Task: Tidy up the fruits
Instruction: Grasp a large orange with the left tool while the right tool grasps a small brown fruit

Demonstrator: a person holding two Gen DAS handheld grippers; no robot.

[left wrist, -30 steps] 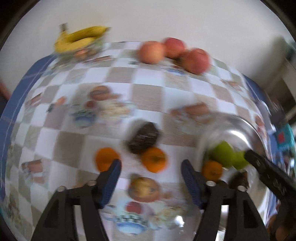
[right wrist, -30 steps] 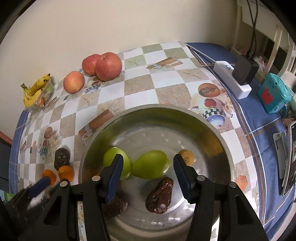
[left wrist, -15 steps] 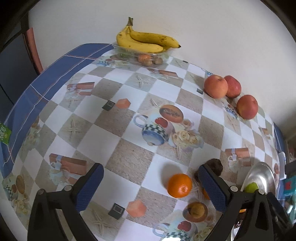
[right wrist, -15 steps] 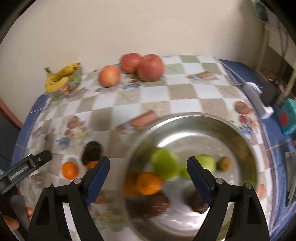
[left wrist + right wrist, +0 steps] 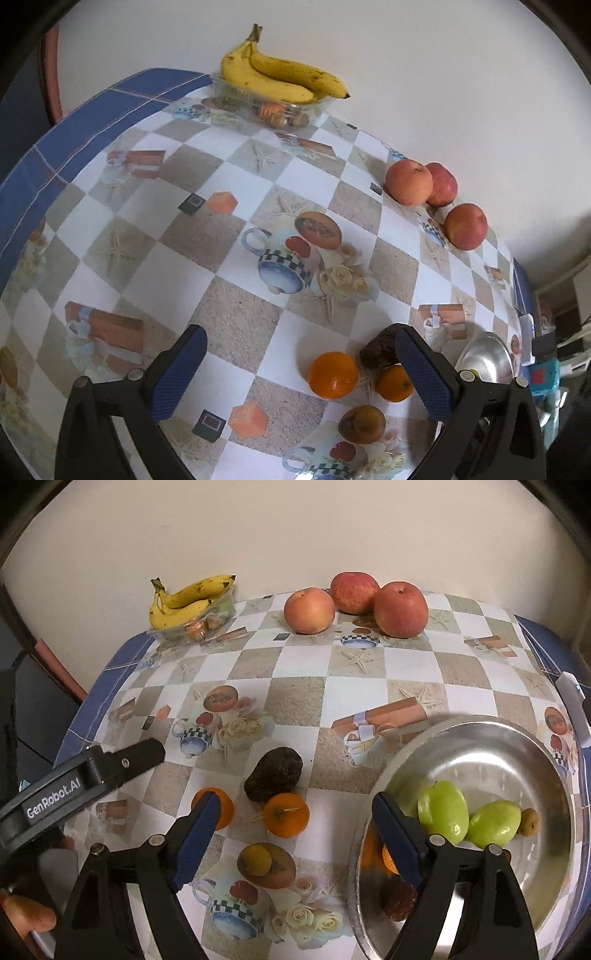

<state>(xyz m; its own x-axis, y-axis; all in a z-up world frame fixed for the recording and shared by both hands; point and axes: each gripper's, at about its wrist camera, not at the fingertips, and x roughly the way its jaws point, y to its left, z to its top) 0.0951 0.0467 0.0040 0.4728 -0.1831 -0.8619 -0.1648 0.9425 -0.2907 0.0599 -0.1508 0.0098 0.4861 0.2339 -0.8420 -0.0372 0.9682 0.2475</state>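
My left gripper [image 5: 299, 373] is open and empty above the tablecloth, left of two oranges [image 5: 333, 375], a dark avocado [image 5: 380, 352] and a small brown-yellow fruit [image 5: 362, 424]. My right gripper [image 5: 291, 843] is open and empty, hovering over the same group: oranges [image 5: 286, 815], avocado [image 5: 274, 774], brown-yellow fruit [image 5: 266, 865]. The steel bowl [image 5: 517, 746] at the right holds two green fruits [image 5: 443, 816], an orange, a small yellow fruit and dark fruits. The left gripper also shows in the right wrist view [image 5: 88, 771].
Three red apples [image 5: 354, 603] lie at the table's far edge by the wall. Bananas [image 5: 188, 600] rest on a clear plastic tray at the far left. A white power strip [image 5: 574, 709] and a teal box [image 5: 545, 376] sit beyond the bowl.
Both grippers have swung left, away from the bowl, and now face the loose fruits on the tablecloth. Both stay open and empty.
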